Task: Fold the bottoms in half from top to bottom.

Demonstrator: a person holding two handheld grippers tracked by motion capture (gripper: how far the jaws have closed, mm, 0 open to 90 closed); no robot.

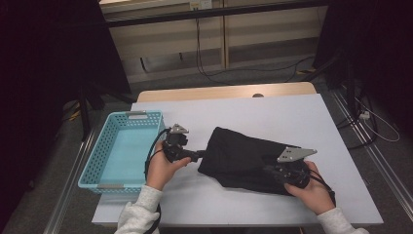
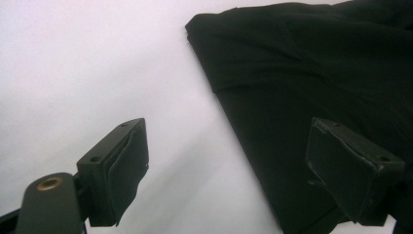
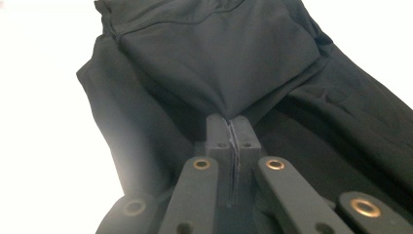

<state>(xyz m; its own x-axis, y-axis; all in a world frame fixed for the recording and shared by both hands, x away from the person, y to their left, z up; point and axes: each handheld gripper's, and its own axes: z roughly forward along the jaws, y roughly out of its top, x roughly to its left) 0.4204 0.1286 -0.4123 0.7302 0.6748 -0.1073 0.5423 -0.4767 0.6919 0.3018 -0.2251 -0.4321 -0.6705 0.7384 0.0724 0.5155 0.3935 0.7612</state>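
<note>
Your left gripper (image 1: 200, 156) stands spread at the cloth's (image 1: 248, 158) left edge, one jaw over bare table (image 1: 272, 109), the other over the fabric, pinching nothing. The near corner lies just ahead of it, so your left hand is the one placed to take it. Your right gripper (image 3: 233, 127) is pressed together on a fold at the cloth's right end. The cloth runs long between your two hands, mid-table, with the basket (image 1: 100, 151) further left.

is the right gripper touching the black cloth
Touching. The right gripper view shows the right gripper with its jaws closed together, pinching a fold of the black cloth so the fabric pulls into a peak at them.
</note>
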